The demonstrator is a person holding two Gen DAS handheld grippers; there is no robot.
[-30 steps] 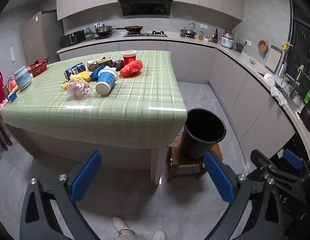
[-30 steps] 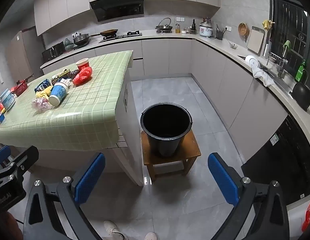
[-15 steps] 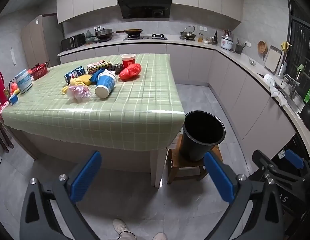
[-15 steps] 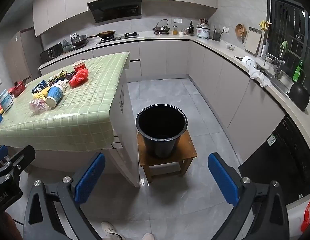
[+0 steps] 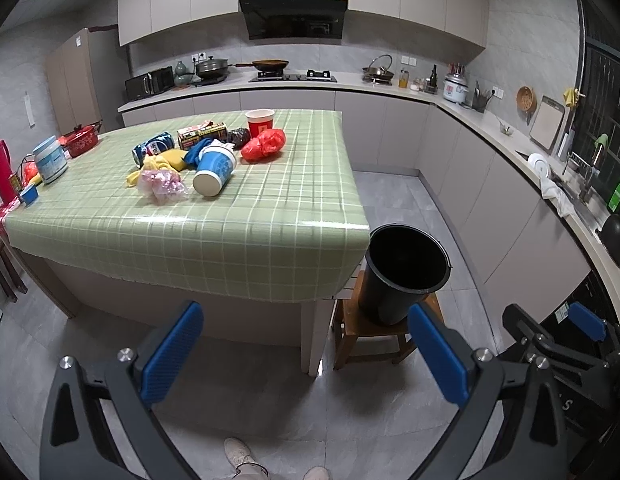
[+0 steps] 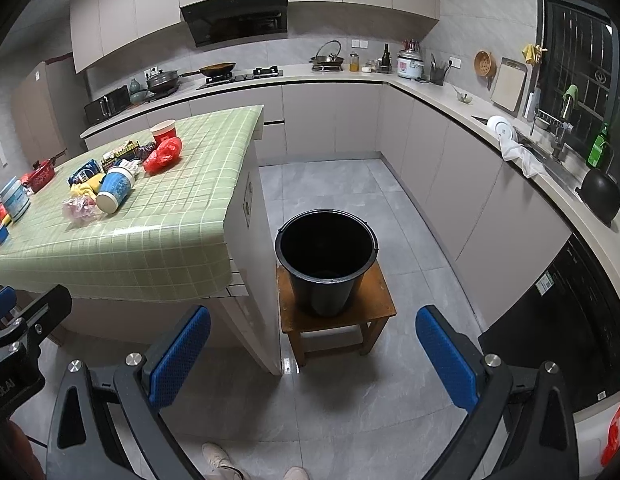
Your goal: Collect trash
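- Right, the trash sits in a loose heap on the far half of the island table (image 5: 237, 216), which wears a glossy green checked cloth.
- Front of the heap: a blue paper cup (image 5: 214, 170) tipped on its side, white base toward us, beside a crinkled pink plastic wrapper (image 5: 161, 186).
- Behind them, a yellow wrapper (image 5: 165, 160), a dented blue can (image 5: 153, 149), a flat snack box (image 5: 201, 133), a scrunched red plastic bag (image 5: 263, 144) and an upright red paper cup (image 5: 259, 120).
- Off the table's right corner, a round black plastic bucket (image 6: 326, 256) stands upright on a small square wooden stool (image 6: 374, 304).
- Left gripper (image 5: 305, 354) hangs over the grey tiled floor, blue ribbed pads spread wide, nothing between them.
- Right gripper (image 6: 312, 356) likewise gapes wide and bare, facing the bucket.
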